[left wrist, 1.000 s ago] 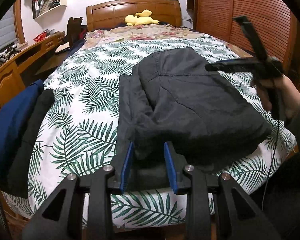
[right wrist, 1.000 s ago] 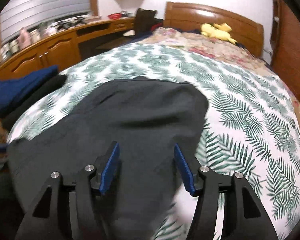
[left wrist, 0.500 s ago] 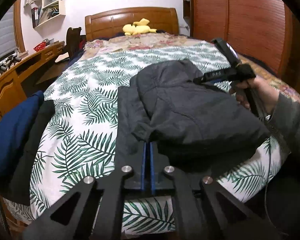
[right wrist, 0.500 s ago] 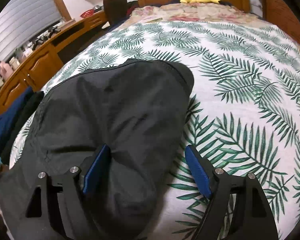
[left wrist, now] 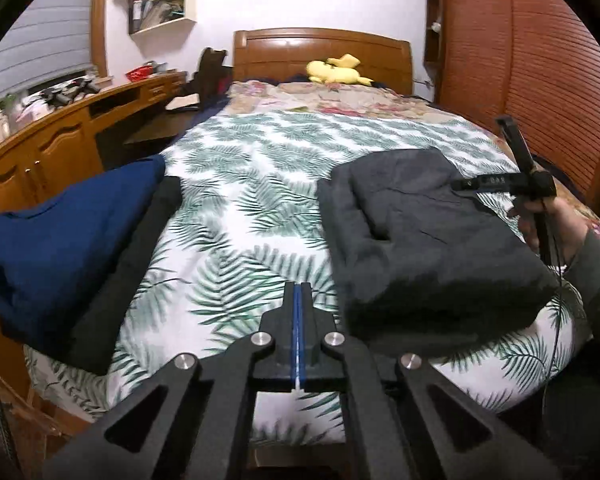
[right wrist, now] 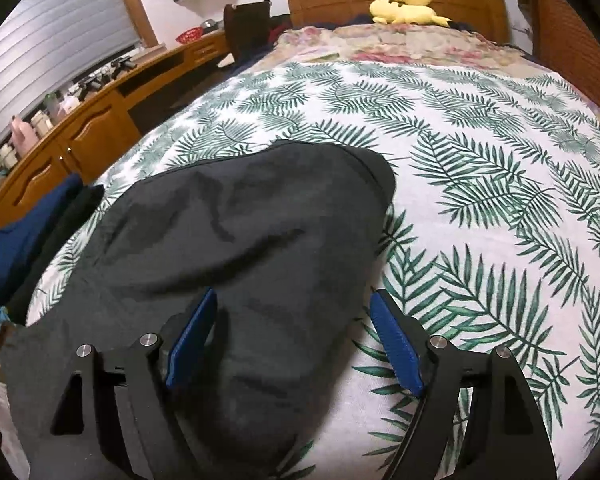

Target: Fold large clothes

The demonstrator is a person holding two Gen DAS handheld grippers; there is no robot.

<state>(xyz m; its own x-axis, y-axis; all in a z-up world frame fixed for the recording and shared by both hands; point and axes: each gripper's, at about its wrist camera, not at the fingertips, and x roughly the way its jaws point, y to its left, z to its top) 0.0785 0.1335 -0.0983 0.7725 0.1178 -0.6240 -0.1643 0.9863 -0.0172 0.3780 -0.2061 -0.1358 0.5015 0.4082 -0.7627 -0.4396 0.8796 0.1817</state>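
A dark grey folded garment [left wrist: 420, 240] lies on the leaf-print bed sheet [left wrist: 252, 216], near the foot of the bed and toward its right side. My left gripper [left wrist: 298, 300] is shut with nothing between its blue pads. It hangs over bare sheet just left of the garment's near corner. My right gripper [right wrist: 293, 304] is open above the garment [right wrist: 236, 248] at its right edge. Its left pad is over the cloth and its right pad over the sheet. The left wrist view also shows the right gripper [left wrist: 490, 152], held by a hand [left wrist: 556, 224] at the garment's far right side.
A blue garment [left wrist: 60, 240] and a black one [left wrist: 136, 256] lie stacked at the bed's left edge. A wooden desk [left wrist: 52, 148] runs along the left and a slatted wooden wardrobe [left wrist: 540, 72] along the right. A yellow plush toy [left wrist: 334, 72] sits by the headboard.
My left gripper shut and swung left off the grey garment's near edge to bare sheet. My right gripper opened wider and came down over the garment's right edge.
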